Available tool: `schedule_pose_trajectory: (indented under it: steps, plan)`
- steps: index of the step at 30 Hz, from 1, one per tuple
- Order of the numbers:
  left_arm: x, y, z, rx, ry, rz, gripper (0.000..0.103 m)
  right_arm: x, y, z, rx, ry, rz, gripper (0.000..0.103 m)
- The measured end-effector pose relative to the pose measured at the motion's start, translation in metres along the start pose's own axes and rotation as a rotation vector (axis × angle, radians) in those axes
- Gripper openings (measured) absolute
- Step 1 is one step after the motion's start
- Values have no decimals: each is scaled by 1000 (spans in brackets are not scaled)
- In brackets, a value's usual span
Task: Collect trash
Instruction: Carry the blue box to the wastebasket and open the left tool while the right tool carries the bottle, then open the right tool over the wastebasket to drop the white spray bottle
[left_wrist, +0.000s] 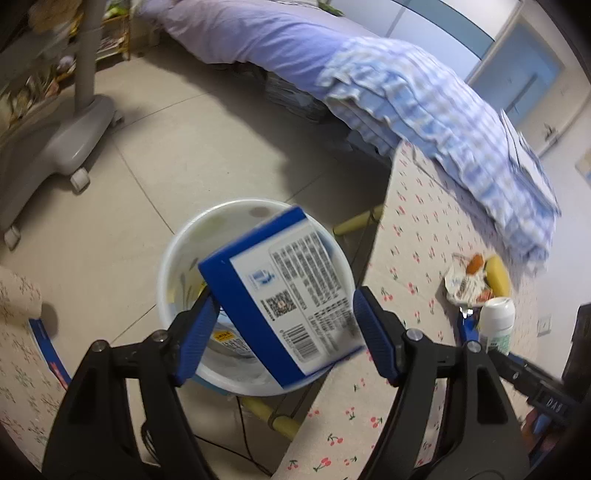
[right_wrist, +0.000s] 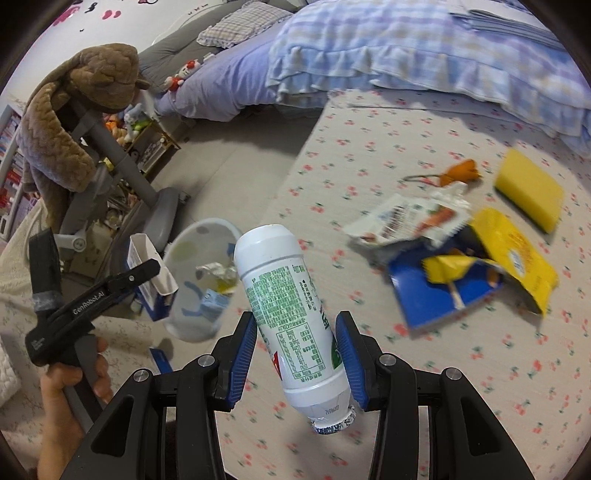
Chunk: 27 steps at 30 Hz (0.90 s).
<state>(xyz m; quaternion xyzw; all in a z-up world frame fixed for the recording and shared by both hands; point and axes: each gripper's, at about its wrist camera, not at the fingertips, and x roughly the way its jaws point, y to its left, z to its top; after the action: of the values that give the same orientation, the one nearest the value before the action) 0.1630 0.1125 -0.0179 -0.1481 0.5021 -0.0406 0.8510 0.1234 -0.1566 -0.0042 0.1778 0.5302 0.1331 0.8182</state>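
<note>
Bin (right_wrist: 207, 236) with crumpled wrappers (right_wrist: 218, 271) inside

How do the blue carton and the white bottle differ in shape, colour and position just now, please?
The blue carton is a flat-sided box; the white bottle is a rounded cylinder. The carton is blue and white with dark print; the bottle carries green print. The carton hangs tilted over the white bin; the bottle is over the cherry-print table. Each lies between a gripper's fingers.
</note>
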Motion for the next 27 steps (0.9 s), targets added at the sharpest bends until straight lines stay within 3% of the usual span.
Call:
schedule_pose_trajectory:
  steps: [4, 6, 11, 25, 26, 27]
  plan:
    - [-5, 11, 0, -7, -15, 40, 89, 11, 17, 3, -22, 0, 9, 45]
    - [-11, 15, -1, 20, -39, 64, 102, 16, 24, 4, -34, 4, 9, 45]
    - [-24, 25, -7, 85, -70, 146, 102, 35, 44, 6, -59, 23, 9, 45]
    - [-32, 77, -13, 58, -29, 294, 102, 80, 92, 15, -122, 33, 72, 46]
    - [-31, 78, -13, 54, -26, 297, 102, 81, 93, 16, -122, 24, 84, 47]
    - [-30, 80, -13, 50, -22, 299, 102, 82, 96, 16, -123, 9, 95, 60]
